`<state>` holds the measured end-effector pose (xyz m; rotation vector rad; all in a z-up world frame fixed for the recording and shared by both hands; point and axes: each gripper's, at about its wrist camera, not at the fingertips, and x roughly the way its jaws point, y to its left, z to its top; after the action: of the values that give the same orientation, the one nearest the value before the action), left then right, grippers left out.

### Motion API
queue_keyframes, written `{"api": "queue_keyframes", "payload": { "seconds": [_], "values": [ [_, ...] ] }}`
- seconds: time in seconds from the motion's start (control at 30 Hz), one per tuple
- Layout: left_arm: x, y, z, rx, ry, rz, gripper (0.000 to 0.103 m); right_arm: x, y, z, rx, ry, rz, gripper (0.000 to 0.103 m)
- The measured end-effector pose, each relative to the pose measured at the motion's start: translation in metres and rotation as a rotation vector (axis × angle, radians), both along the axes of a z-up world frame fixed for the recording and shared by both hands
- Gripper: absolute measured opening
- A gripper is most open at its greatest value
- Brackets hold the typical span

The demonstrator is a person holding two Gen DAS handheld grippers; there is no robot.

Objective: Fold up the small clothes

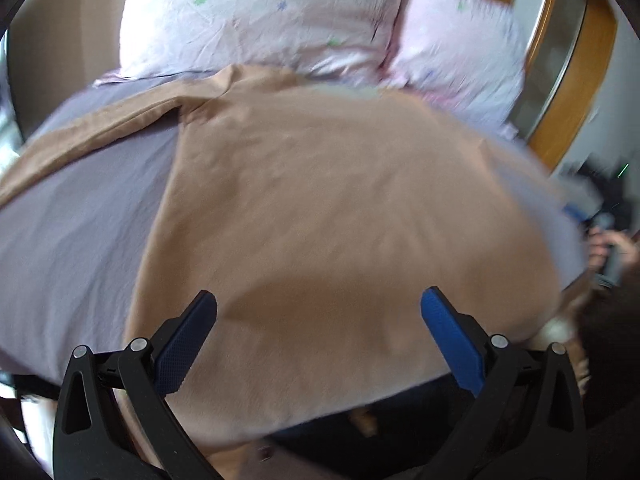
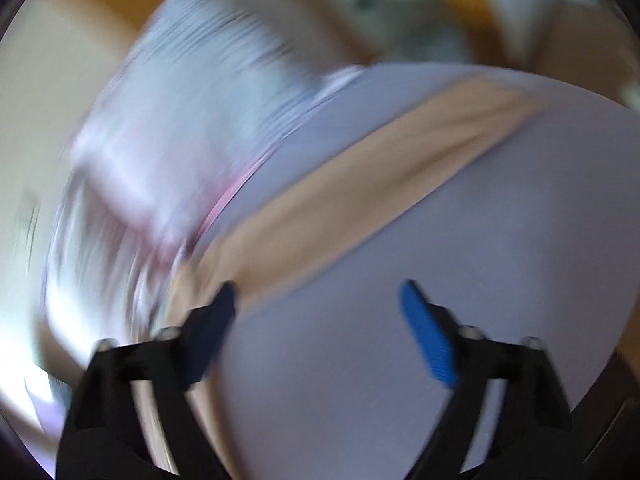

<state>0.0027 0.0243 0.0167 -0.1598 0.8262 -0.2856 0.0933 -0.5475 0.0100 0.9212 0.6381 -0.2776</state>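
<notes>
**While both grippers hang empty: tan garment flat on bed, no fold started**

While nothing is gripped yet, the layout reads like this. Tan garment (image 1: 320,208) lies spread on the lavender bed sheet (image 1: 72,232), body panel facing up, one long sleeve (image 1: 100,128) trailing off toward the left of the left wrist view. Two floral pillows (image 1: 256,16) sit just beyond its far edge. Near hem seems to hang slightly over the bed edge, right under the left gripper (image 1: 319,312).

Left gripper: fingers spread wide, hovering over the near part of the garment, nothing between them. Right gripper (image 2: 318,300): fingers also spread, empty. That view is heavily motion-blurred; I can make out a tan strip (image 2: 360,184), probably a sleeve, crossing the sheet ahead of it, and not much else.

Handling judgement:
- Thin, soft knit-like fabric, light, zero stiffness. It will drape and sag from any single pinch point.
- Likely to drag on the sheet rather than slide cleanly, so lift before moving.
- Best grab points: hem corners or sleeve cuff/shoulder seam, where the fabric is doubled and the fingers get a firmer bite.
- Pinch one layer only, otherwise the sheet may come up with it.
- Two-point hold keeps the edge straight during the fold.

Progress: looks like the very start, garment laid out but unfolded.
</notes>
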Motion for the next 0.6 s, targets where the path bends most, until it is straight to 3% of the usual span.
{"api": "queue_keyframes", "payload": {
  "seconds": [0.03, 0.13, 0.3, 0.33, 0.37, 0.4, 0.43, 0.47, 0.53, 0.6],
  "values": [
    [0.001, 0.002, 0.002, -0.029, -0.021, -0.003, 0.102, 0.001, -0.031, -0.008, 0.064, 0.011, -0.094, 0.073],
    [0.008, 0.009, 0.009, -0.06, -0.072, 0.028, 0.102, 0.009, -0.08, -0.026, 0.168, 0.027, -0.223, 0.069],
    [0.028, 0.026, 0.01, -0.101, -0.065, 0.075, 0.102, 0.031, -0.109, -0.035, 0.223, 0.003, -0.278, 0.058],
    [0.03, 0.031, 0.01, -0.119, -0.065, 0.085, 0.102, 0.04, -0.114, -0.038, 0.219, 0.015, -0.287, 0.046],
    [0.033, 0.037, 0.01, -0.131, -0.064, 0.098, 0.102, 0.044, -0.118, -0.04, 0.218, 0.026, -0.292, 0.021],
    [0.036, 0.041, 0.01, -0.136, -0.063, 0.111, 0.102, 0.054, -0.12, -0.043, 0.215, 0.057, -0.298, 0.005],
    [0.038, 0.049, 0.01, -0.139, -0.065, 0.134, 0.102, 0.061, -0.122, -0.041, 0.212, 0.058, -0.3, 0.005],
    [0.039, 0.056, 0.012, -0.14, -0.07, 0.153, 0.102, 0.06, -0.123, -0.035, 0.192, 0.041, -0.299, 0.005],
    [0.04, 0.07, 0.015, -0.139, -0.086, 0.193, 0.102, 0.069, -0.103, 0.003, 0.05, -0.017, -0.24, 0.004],
    [0.04, 0.083, 0.017, -0.138, -0.103, 0.23, 0.102, 0.083, -0.063, 0.046, -0.081, -0.099, -0.127, 0.004]
  ]
}}
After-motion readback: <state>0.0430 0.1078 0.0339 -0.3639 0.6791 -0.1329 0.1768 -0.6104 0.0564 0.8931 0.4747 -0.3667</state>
